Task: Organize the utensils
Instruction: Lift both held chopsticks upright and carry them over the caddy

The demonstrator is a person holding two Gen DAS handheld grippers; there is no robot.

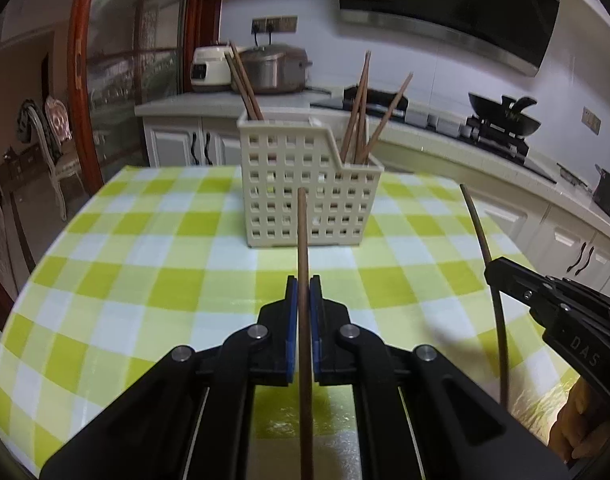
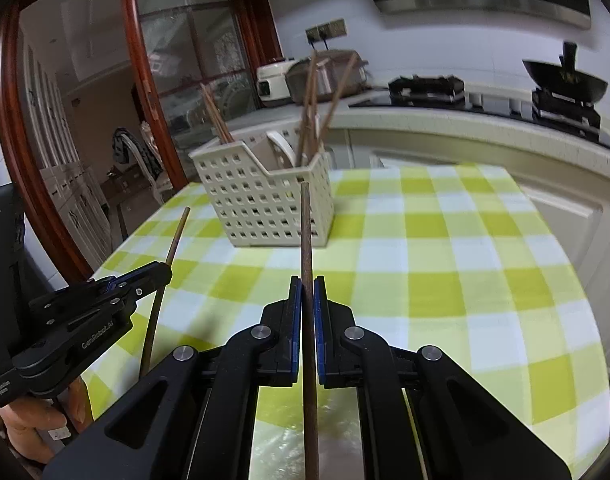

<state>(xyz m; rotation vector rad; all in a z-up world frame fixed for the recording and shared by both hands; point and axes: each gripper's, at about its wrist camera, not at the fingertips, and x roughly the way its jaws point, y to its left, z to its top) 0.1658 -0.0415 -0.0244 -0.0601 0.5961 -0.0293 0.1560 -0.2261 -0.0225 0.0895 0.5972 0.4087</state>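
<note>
I hold my left gripper (image 1: 303, 280) tipped down toward the basket (image 1: 309, 184), and its blue pads are squeezed tight on one brown chopstick (image 1: 303, 240). My right gripper (image 2: 307, 282) is tipped down too, squeezed tight on another chopstick (image 2: 306, 232). Both sticks point up at the basket, a little in front of it. The basket is cream with square holes. More brown chopsticks (image 1: 359, 120) stand inside it.
</note>
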